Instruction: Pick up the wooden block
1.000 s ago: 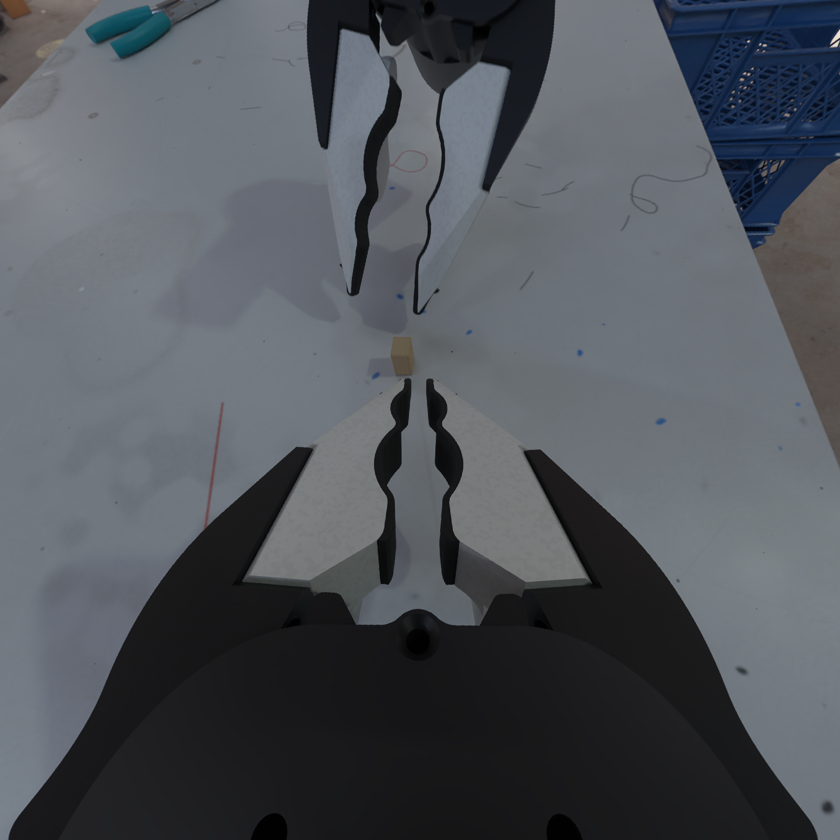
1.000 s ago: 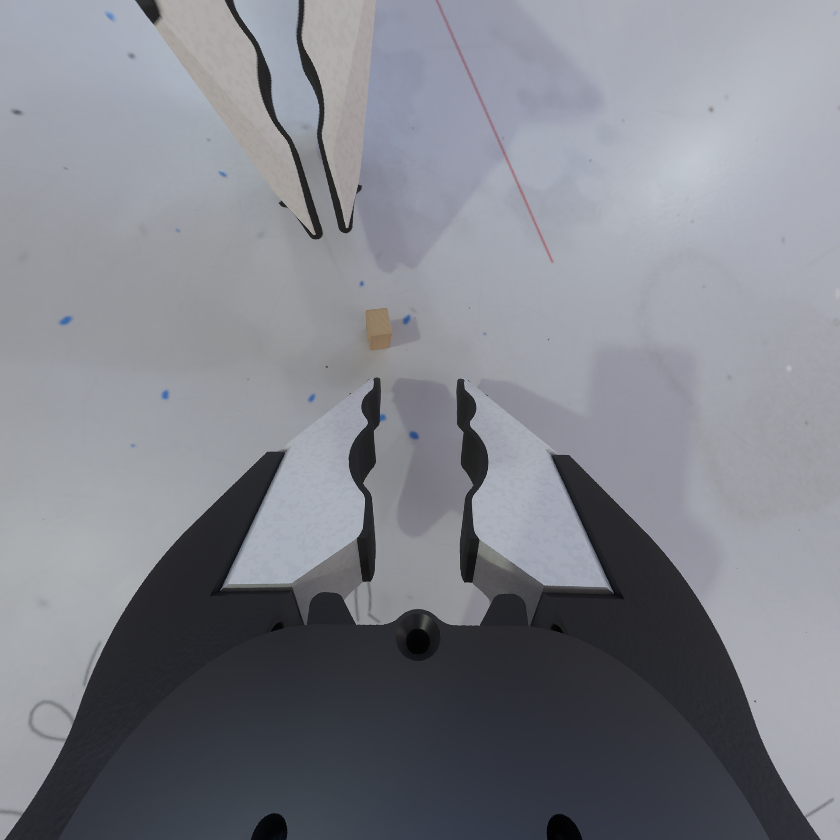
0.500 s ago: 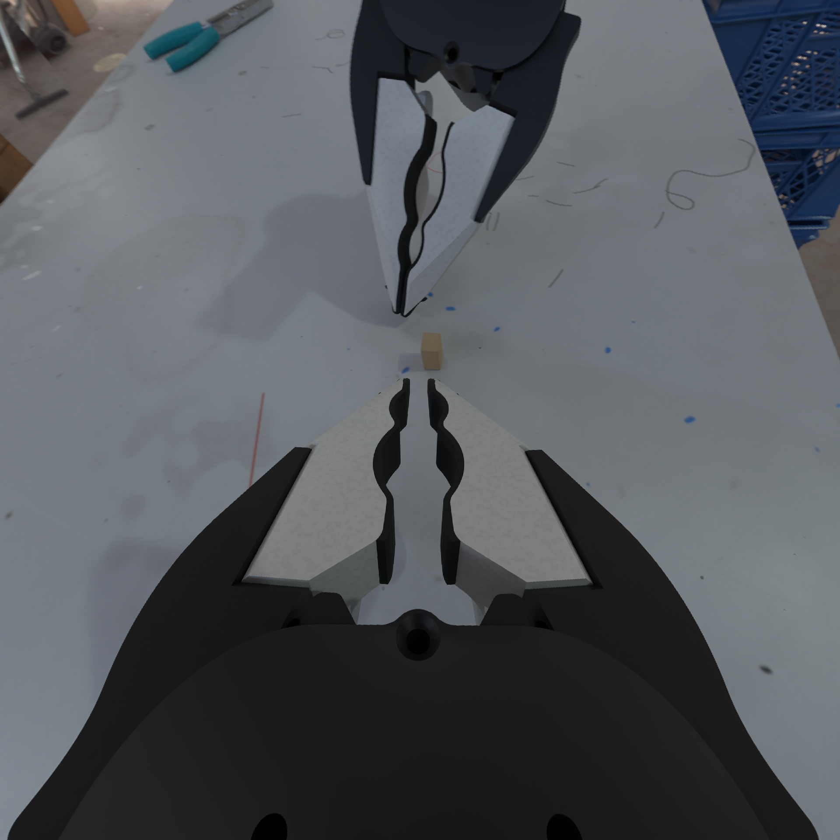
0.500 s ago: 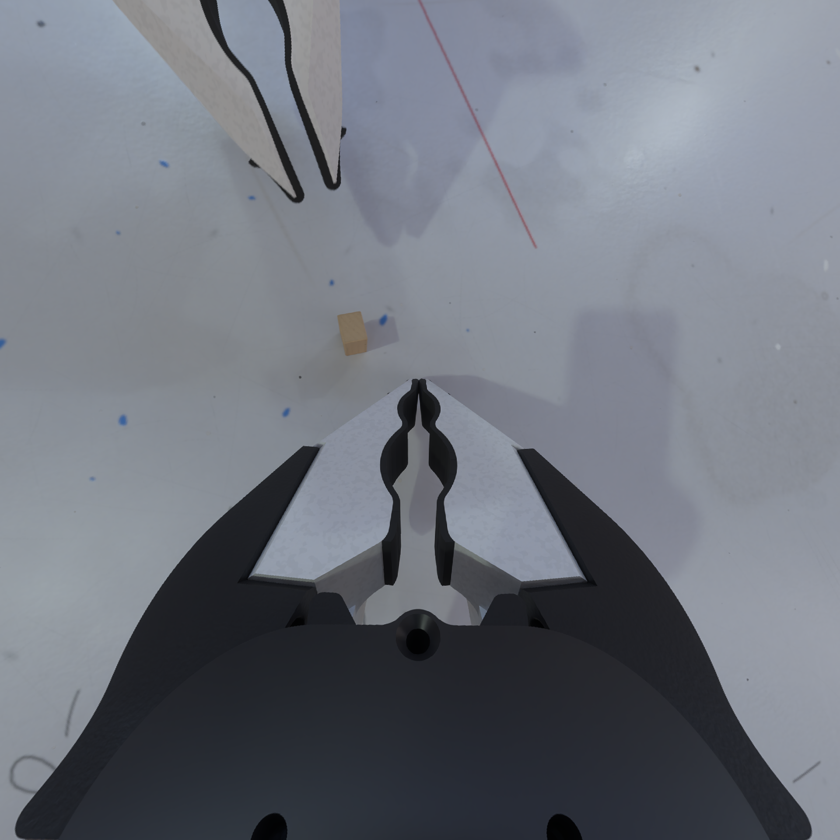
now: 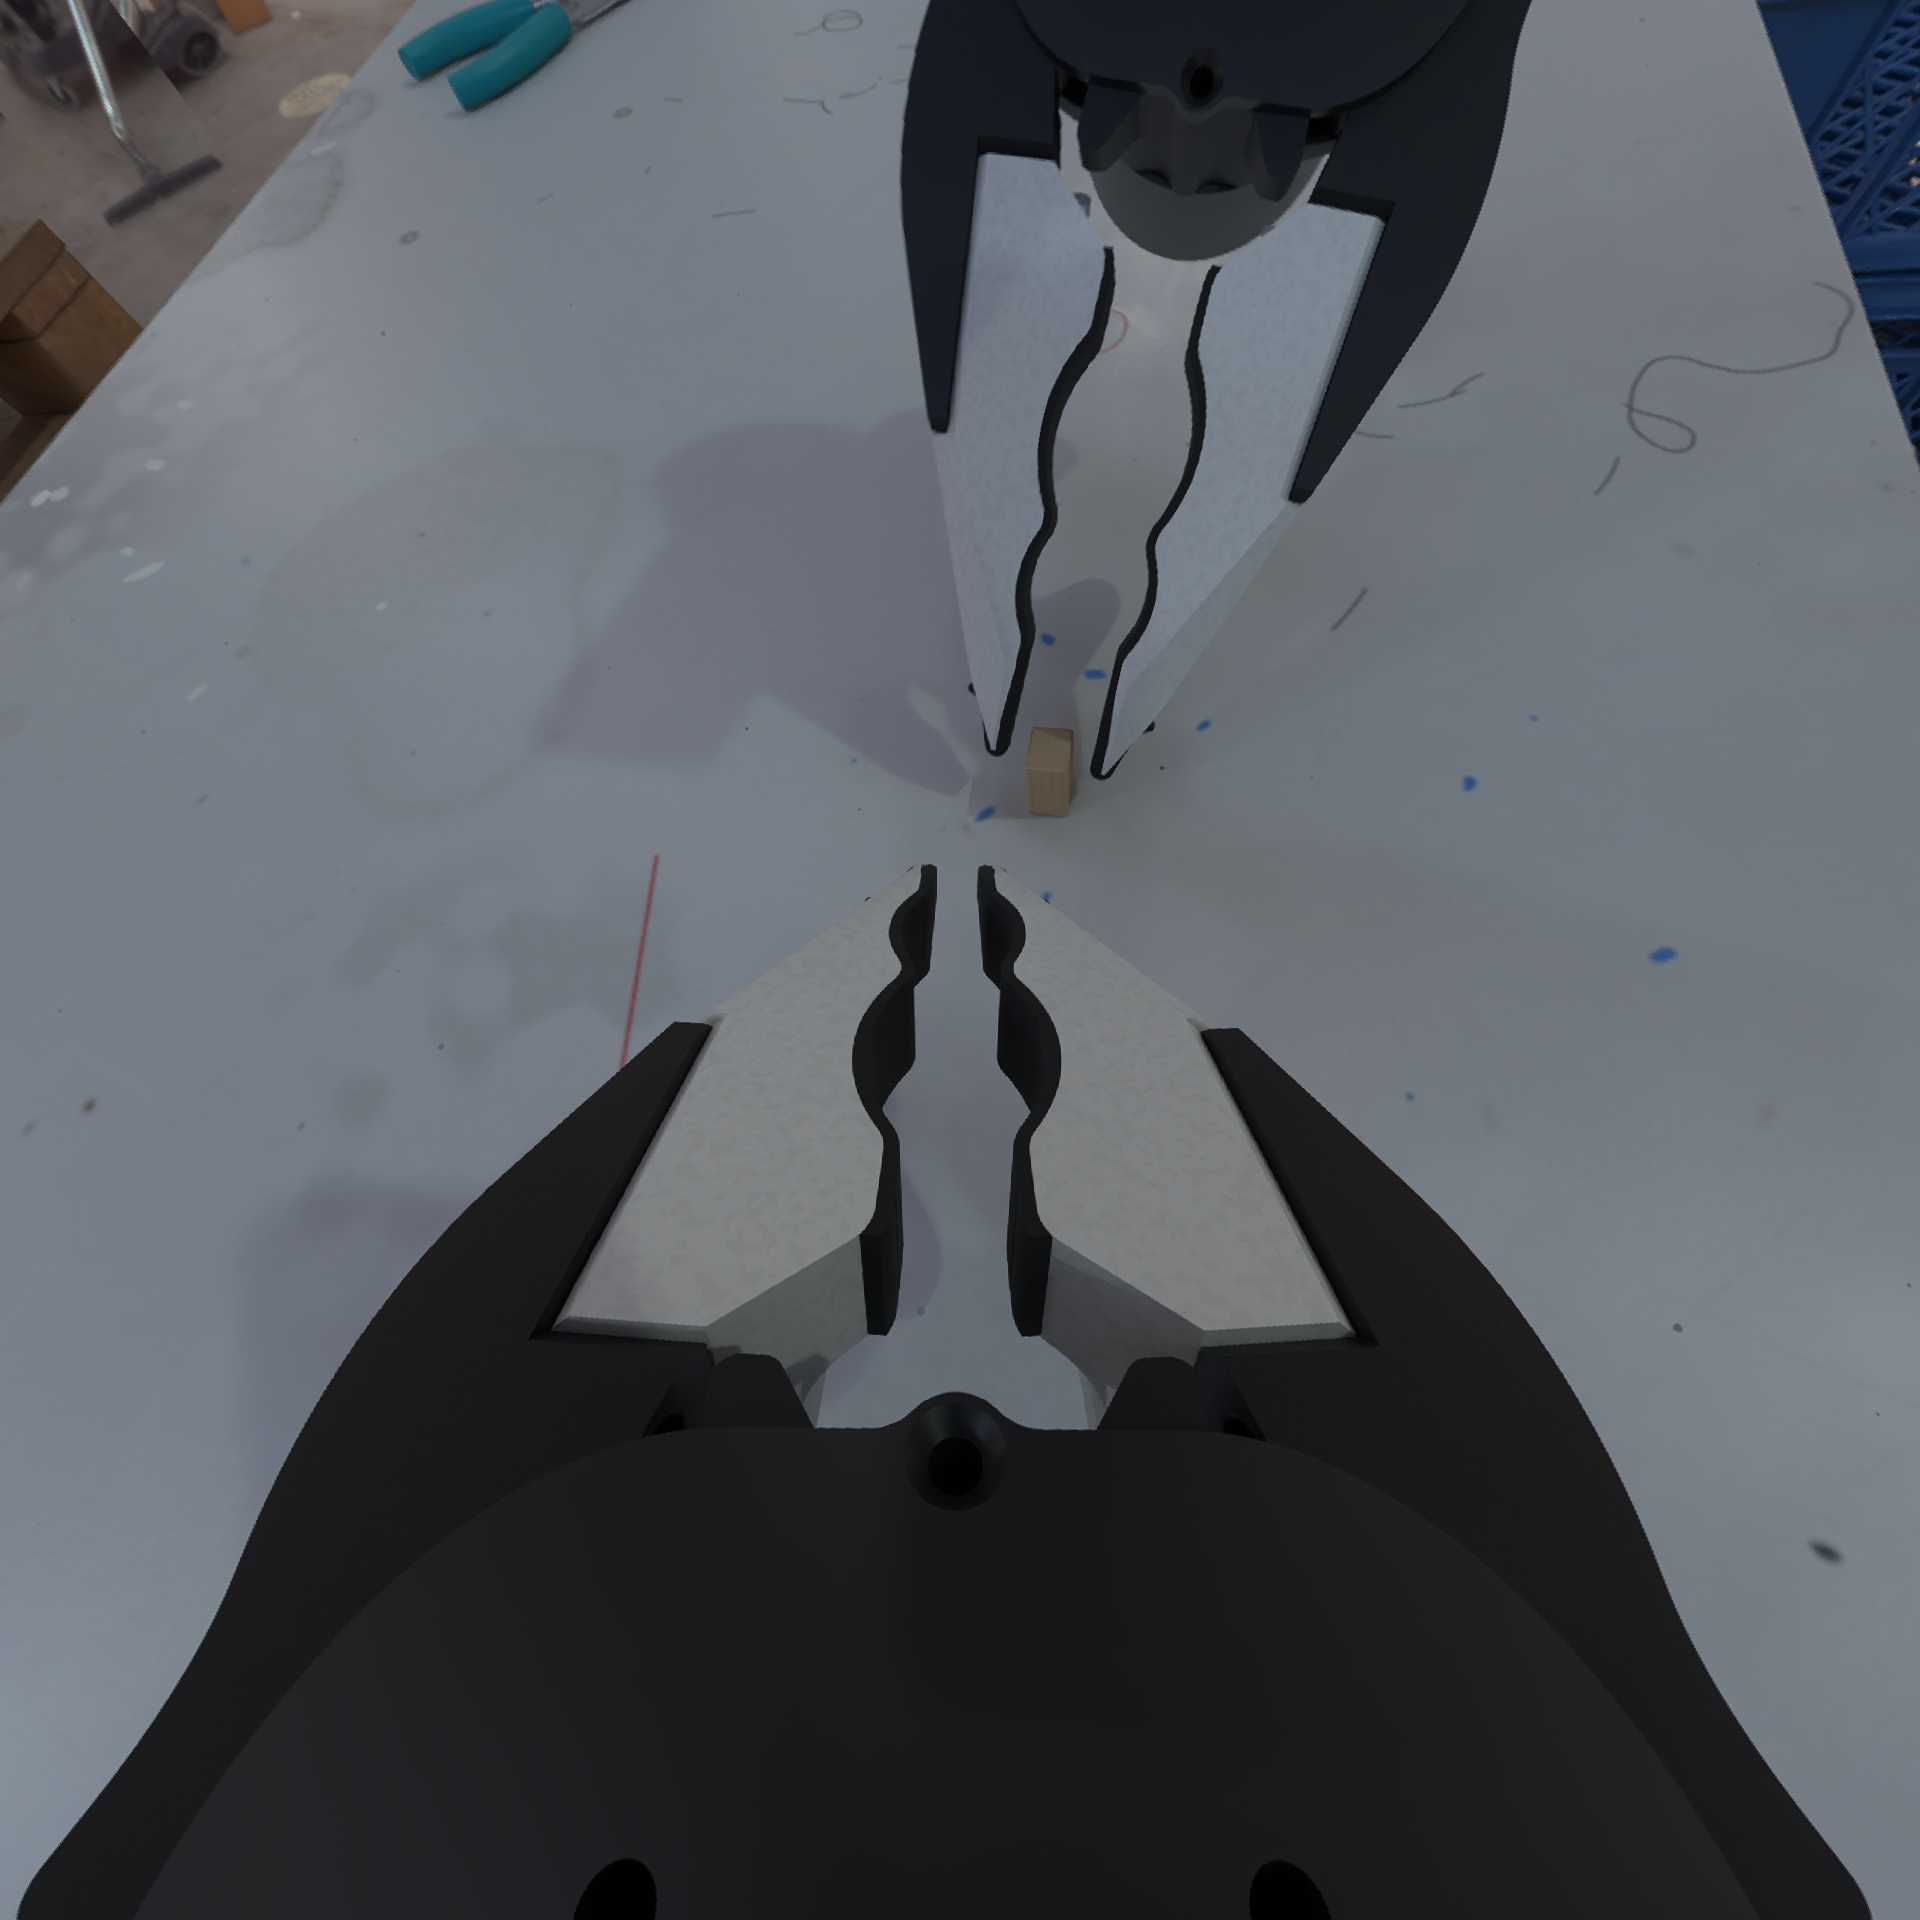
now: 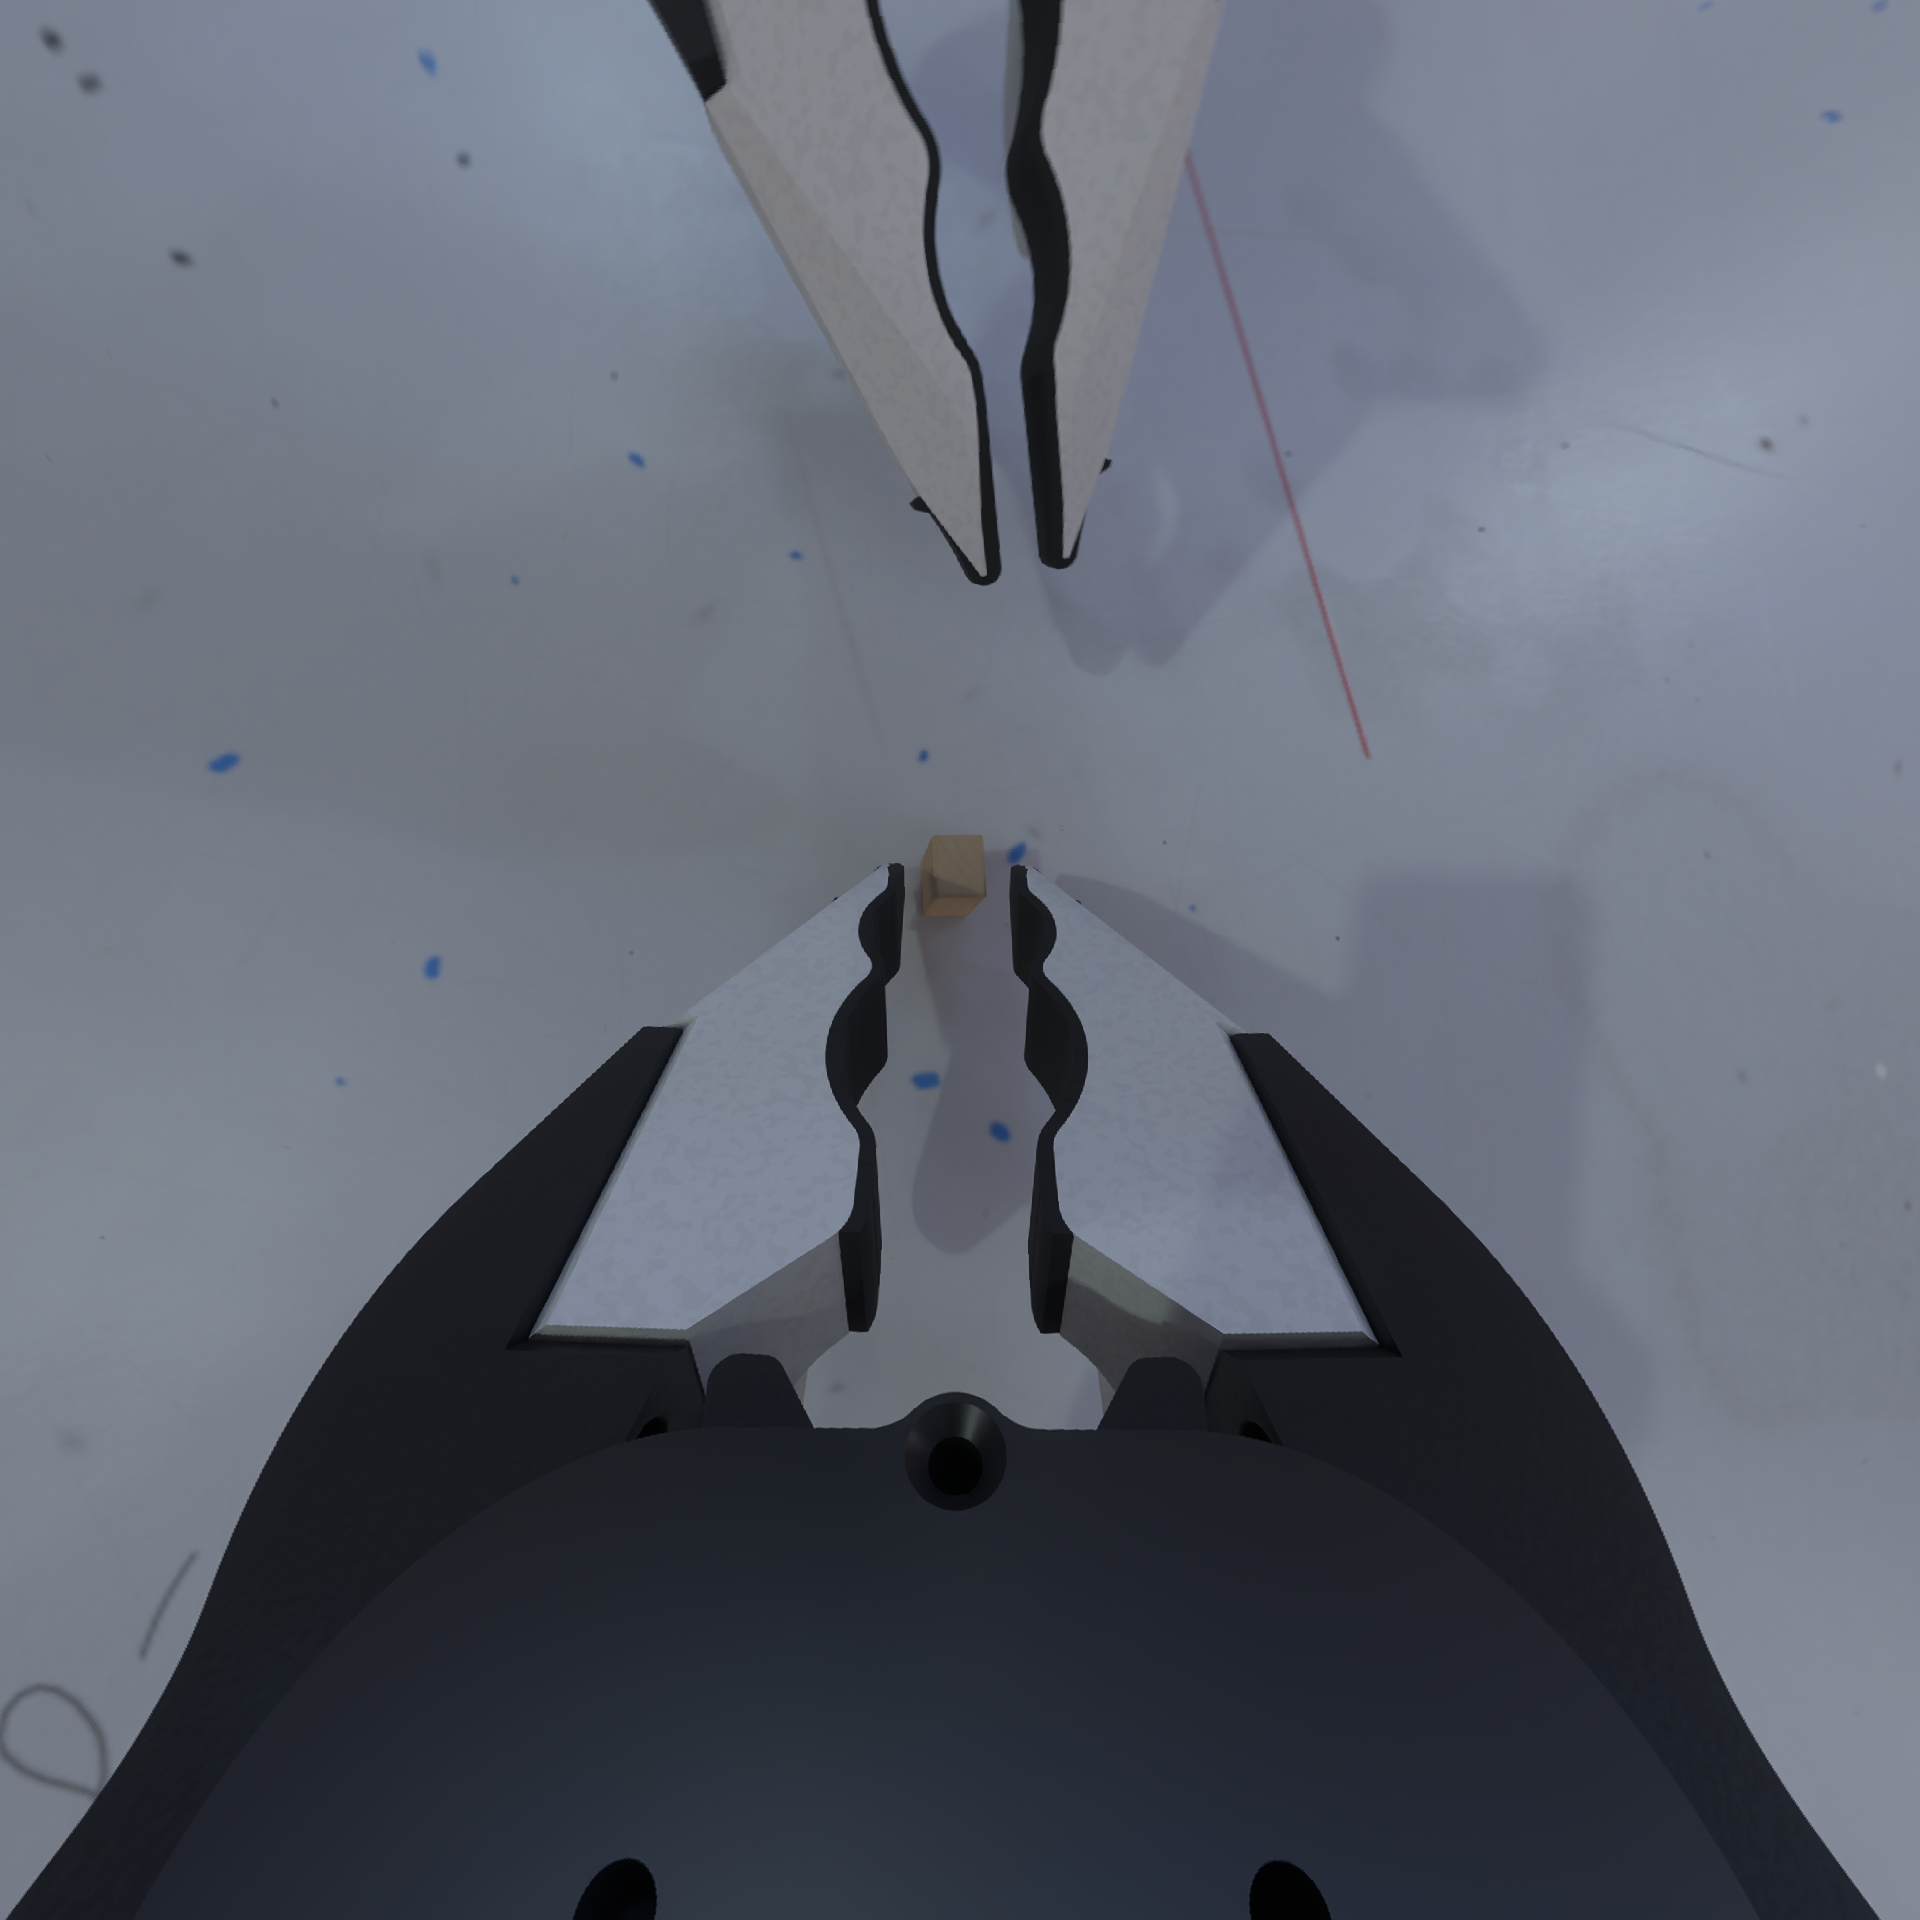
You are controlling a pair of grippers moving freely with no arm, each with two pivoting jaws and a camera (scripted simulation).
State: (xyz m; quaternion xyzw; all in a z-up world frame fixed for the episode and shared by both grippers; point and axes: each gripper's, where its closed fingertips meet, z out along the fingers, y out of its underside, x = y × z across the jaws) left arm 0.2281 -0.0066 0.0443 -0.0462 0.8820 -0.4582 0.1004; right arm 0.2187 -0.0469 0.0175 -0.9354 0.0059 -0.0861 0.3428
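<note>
One small wooden block [image 5: 1048, 773] sits on the grey table [image 5: 416, 623], a pale tan cube-like piece with plain smooth faces and sharp edges, its top lighter than the side turned to the left wrist camera. In the right wrist view the wooden block [image 6: 953, 878] lies at the very tips of the right gripper [image 6: 954, 881], between the two fingertips and closer to the one at 9 o'clock; whether that tip touches it cannot be told, and a clear gap separates it from the tip at 3 o'clock. The right gripper's jaws stand apart, not clamped on anything. Seen from the left wrist view, the right gripper [image 5: 1047, 756] comes down from 12 o'clock with a fingertip on each side of the block, which rests on the table.

The left gripper [image 5: 956, 881] hovers near the block, which lies at about 1 o'clock from its tips; its jaws are parted by a narrow slit and hold nothing. In the right wrist view the left gripper [image 6: 1016, 566] hangs at 12 o'clock, well apart from the block.

A blue slatted crate [image 5: 1870, 156] stands at the 2 o'clock edge; its contents cannot be seen. Teal-handled pliers [image 5: 488, 52] lie at 11 o'clock. Scribbled pen marks [image 5: 1704, 395] and blue specks [image 5: 1662, 954] dot the table, with no readable writing
</note>
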